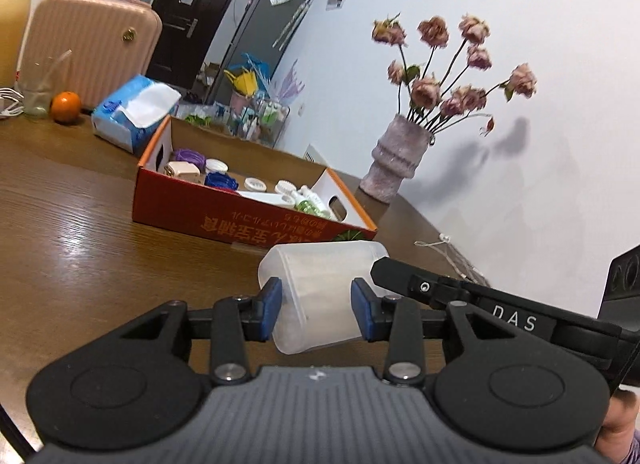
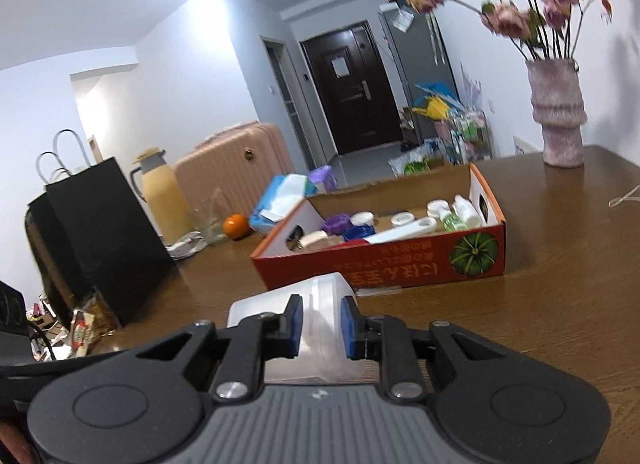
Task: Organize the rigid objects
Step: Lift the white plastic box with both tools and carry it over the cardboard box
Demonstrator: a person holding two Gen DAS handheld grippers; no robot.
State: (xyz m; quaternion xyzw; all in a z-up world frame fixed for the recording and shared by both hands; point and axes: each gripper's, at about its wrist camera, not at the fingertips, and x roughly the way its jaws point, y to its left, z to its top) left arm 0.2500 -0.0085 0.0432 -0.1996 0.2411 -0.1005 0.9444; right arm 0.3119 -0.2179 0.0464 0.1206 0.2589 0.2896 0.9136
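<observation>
Fingers of my left gripper (image 1: 316,310) sit on either side of a translucent plastic container (image 1: 320,288), blue pads pressed against its walls, holding it tilted above the desk (image 1: 80,232). From the right side of that view my right gripper (image 1: 400,272) reaches in, its black finger touching the container's far end. Beyond lies the red cardboard box (image 1: 240,220), open-topped, with small bottles and round lids inside, and past its far corner a vase of dried roses (image 1: 390,164) stands by the wall. A tissue pack (image 1: 132,112) and an orange (image 1: 66,106) sit further left.

In the right wrist view my right gripper (image 2: 320,324) has its fingers closed narrowly on the same translucent plastic container (image 2: 320,304), pads against it. The red cardboard box (image 2: 380,264) rests just beyond on the desk (image 2: 560,284). A black paper bag (image 2: 100,232) stands at left.
</observation>
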